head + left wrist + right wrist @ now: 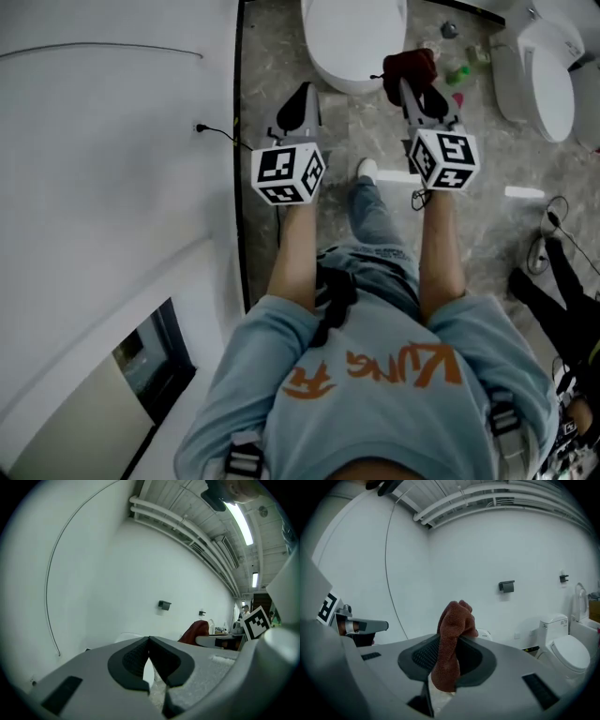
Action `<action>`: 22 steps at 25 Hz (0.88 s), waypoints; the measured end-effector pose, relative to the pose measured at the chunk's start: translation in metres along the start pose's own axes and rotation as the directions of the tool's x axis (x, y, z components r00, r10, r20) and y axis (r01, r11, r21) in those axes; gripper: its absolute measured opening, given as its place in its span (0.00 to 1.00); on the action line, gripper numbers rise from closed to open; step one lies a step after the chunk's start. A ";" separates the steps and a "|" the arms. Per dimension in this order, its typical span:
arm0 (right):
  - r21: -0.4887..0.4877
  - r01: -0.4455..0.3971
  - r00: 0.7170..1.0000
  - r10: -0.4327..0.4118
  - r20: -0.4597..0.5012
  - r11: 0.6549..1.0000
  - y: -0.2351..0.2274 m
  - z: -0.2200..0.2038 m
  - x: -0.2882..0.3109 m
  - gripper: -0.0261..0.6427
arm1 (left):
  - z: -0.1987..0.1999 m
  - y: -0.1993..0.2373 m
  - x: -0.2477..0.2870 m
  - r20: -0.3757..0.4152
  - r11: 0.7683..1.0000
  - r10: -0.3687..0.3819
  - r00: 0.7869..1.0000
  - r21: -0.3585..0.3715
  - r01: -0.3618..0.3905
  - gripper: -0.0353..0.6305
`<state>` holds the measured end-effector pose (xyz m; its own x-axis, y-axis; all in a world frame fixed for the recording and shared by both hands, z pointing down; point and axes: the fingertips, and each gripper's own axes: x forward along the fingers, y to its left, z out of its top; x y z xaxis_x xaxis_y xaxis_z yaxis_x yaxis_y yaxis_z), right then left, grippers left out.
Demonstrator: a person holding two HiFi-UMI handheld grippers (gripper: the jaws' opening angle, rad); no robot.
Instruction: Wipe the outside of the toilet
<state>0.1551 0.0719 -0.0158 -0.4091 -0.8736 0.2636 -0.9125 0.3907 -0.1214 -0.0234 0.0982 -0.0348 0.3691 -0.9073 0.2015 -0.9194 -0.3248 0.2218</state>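
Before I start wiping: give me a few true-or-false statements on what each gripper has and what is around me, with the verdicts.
1. The right gripper is shut on a reddish-brown cloth. True.
2. The left gripper grips a cloth as well. False: its jaws are together with nothing between them.
3. Only one toilet is in view. False: one toilet stands ahead of the person, and a second toilet stands further to the right.
4. A white wall runs along the person's left side. True.
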 end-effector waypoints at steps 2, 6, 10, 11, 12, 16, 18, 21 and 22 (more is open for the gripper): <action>0.013 -0.005 1.000 0.006 -0.022 1.000 -0.015 -0.008 0.015 0.18 | -0.008 0.000 0.023 -0.016 1.000 0.006 1.000 -0.019 -0.007 0.04; 0.036 -0.034 0.995 0.037 -0.091 0.999 -0.018 -0.037 0.039 0.18 | -0.030 0.012 0.043 -0.056 0.997 0.032 0.998 -0.064 -0.035 0.04; 0.032 -0.080 0.983 0.084 -0.166 0.996 0.001 -0.072 0.060 0.18 | -0.058 0.037 0.047 -0.090 0.993 0.053 0.995 -0.101 -0.062 0.04; 0.031 -0.085 0.979 0.089 -0.181 0.996 0.006 -0.082 0.064 0.18 | -0.067 0.044 0.048 -0.100 0.992 0.052 0.994 -0.108 -0.063 0.04; 0.028 -0.089 0.976 0.093 -0.196 0.996 0.012 -0.091 0.069 0.18 | -0.076 0.051 0.049 -0.110 0.992 0.049 0.993 -0.114 -0.062 0.04; 0.006 -0.116 0.961 0.114 -0.251 0.993 0.039 -0.127 0.084 0.18 | -0.109 0.077 0.056 -0.138 0.989 0.025 0.990 -0.140 -0.045 0.04; -0.006 -0.124 0.953 0.118 -0.279 0.992 0.051 -0.146 0.093 0.18 | -0.126 0.090 0.062 -0.149 0.987 0.012 0.989 -0.154 -0.035 0.04; -0.015 -0.132 0.943 0.121 -0.311 0.991 0.067 -0.173 0.108 0.18 | -0.158 0.111 0.072 -0.187 0.987 0.011 0.982 -0.155 -0.041 0.04; -0.017 -0.136 0.940 0.123 -0.319 0.991 0.071 -0.183 0.111 0.18 | -0.171 0.116 0.073 -0.204 0.987 0.013 0.979 -0.156 -0.046 0.04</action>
<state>0.0447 0.0556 0.1803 -0.4979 -0.6799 0.5383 -0.8483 0.5107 -0.1396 -0.0794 0.0397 0.1690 0.3771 -0.8378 0.3949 -0.9029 -0.2374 0.3585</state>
